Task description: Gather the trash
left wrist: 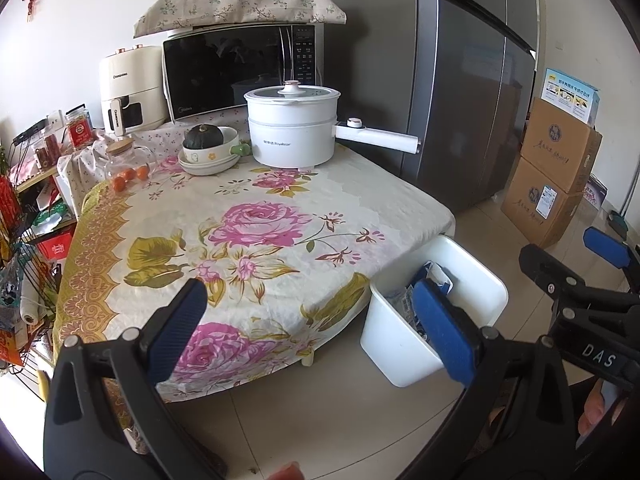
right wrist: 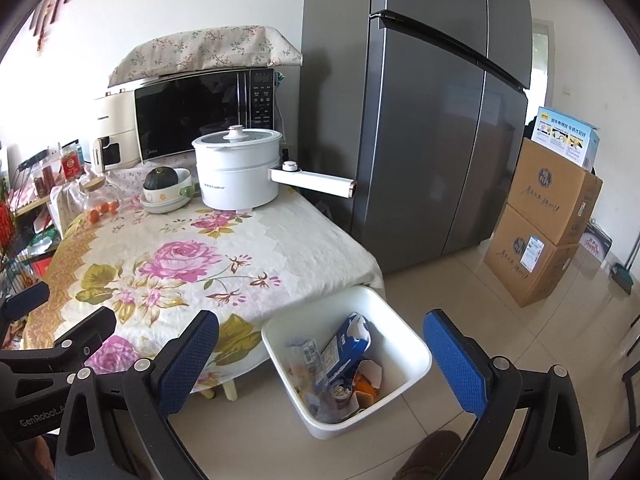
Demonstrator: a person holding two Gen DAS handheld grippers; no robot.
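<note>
Where the left wrist view shows only a sliver of the contents of the white bin (left wrist: 404,354) behind its own blue pad, the right wrist view looks down into the bin (right wrist: 404,336) and shows the trash: a blue carton (right wrist: 347,346) lying tilted on top, with orange and white scraps and a small round container beneath it. The bin stands on the tiled floor just beside the corner of the table (right wrist: 280,240) with the rose-patterned cloth. The left gripper (left wrist: 316,320) has its jaws spread wide and holds nothing, hovering over the table's near edge. The right gripper (right wrist: 320,356) is likewise wide apart and empty, poised above the bin without touching it. A white electric pot (left wrist: 292,128) sits at the far end of the table.
</note>
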